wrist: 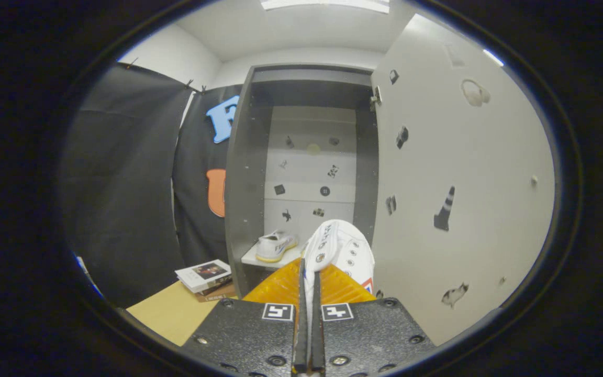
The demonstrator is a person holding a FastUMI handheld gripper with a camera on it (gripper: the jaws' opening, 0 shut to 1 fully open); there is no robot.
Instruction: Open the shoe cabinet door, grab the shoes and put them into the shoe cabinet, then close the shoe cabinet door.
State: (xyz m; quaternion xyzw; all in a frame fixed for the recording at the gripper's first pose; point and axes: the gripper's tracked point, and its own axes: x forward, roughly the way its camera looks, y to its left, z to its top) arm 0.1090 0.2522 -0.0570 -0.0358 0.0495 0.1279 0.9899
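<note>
A: What were the jaws doing?

B: The gripper (309,285) had its jaws pressed nearly together, pinching a white shoe (341,248) by a thin edge, toe pointing ahead toward the open cabinet (244,173).

A: And the other shoe?

B: The second shoe (275,245) already sat on the shelf (252,257) inside, on the left half. The door (464,183) stood swung out, just right of the held shoe.

A: What could have gone wrong from there?

B: I judged the grip slight, so a jolt might have let the shoe twist or drop short of the shelf. The shoe also hung close to the door, so drifting right could have knocked it against the panel. Setting it too far left would have bumped the shoe already there.

A: The surroundings?

B: A pale wooden table (168,311) lay below, left of the cabinet, with stacked books (204,275) on it. Black cloth (123,183) hung behind, small stickers dotted the door and back panel, and a ceiling light (327,4) lit white walls.
</note>
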